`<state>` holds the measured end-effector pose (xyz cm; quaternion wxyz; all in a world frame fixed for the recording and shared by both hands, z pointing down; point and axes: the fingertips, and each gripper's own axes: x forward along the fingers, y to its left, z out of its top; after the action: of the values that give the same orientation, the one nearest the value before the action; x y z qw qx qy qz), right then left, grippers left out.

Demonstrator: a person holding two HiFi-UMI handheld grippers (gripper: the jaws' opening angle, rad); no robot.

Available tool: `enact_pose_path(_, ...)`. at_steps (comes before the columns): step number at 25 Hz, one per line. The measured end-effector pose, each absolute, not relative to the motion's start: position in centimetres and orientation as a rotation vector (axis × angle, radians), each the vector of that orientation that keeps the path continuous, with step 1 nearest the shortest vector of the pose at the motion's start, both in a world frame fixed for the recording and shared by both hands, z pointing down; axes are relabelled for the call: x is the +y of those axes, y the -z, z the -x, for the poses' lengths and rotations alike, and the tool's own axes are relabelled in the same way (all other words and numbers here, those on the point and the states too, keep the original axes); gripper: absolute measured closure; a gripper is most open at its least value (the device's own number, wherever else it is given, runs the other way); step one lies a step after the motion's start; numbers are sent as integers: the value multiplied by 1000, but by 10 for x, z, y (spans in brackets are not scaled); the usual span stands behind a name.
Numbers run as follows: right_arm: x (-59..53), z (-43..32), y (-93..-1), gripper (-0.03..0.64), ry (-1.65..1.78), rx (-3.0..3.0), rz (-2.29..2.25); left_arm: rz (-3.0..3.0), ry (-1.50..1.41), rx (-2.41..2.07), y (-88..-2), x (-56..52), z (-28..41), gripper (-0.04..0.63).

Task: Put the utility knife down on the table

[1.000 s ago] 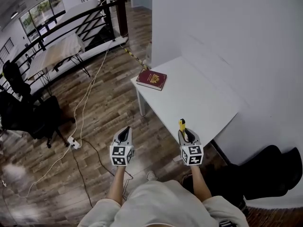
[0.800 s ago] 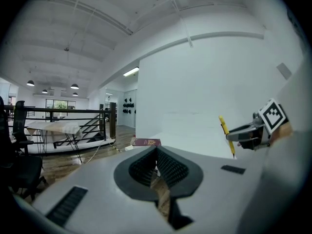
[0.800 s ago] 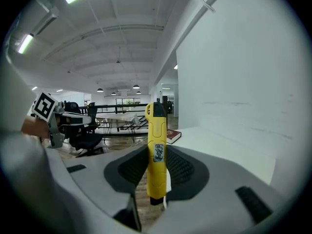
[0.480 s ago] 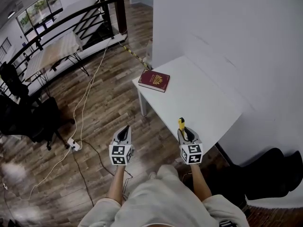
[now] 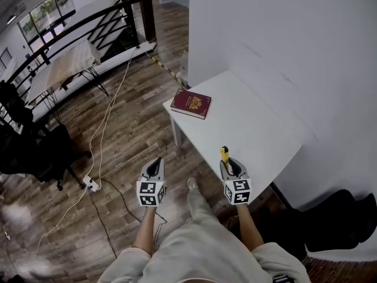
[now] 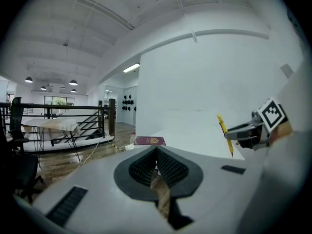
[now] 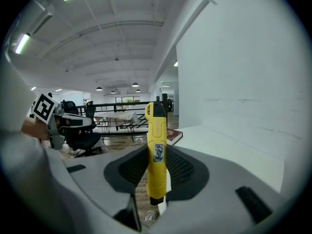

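Right tongs point(image 5: 228, 164) clamp yellow utility knife point(image 7: 156, 130), sticker point(image 7: 158, 152) illegible.

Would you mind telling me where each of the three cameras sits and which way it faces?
Head view: on the person's head, looking steeply down at the table, both forearms, left gripper and right gripper.
Left gripper view: on the left gripper, looking along its shut, empty jaws toward the table; the right gripper shows at right.
Right gripper view: on the right gripper, looking along jaws clamped on the knife toward a railing; the left gripper shows at left.
Shared: the red book appears in all three.
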<state>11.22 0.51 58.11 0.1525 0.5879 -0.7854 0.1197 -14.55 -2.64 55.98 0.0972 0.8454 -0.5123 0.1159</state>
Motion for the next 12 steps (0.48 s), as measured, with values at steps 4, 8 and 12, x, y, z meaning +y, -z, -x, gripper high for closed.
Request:
enact_pose_path(4, -24, -114, -584, 506, -348, -2258, -1681, -2504, -348, -1516, -562, -55, 142, 589)
enact_pose_path(8, -59, -115, -586, 506, -349, -2270, -1677, -2500, -355, -1526, -564, -90, 142, 589)
enact_pose_path(12, -100, -117, -586, 506, -358, -2278, -1677, -2495, -362, -1532, -564, -127, 139, 589)
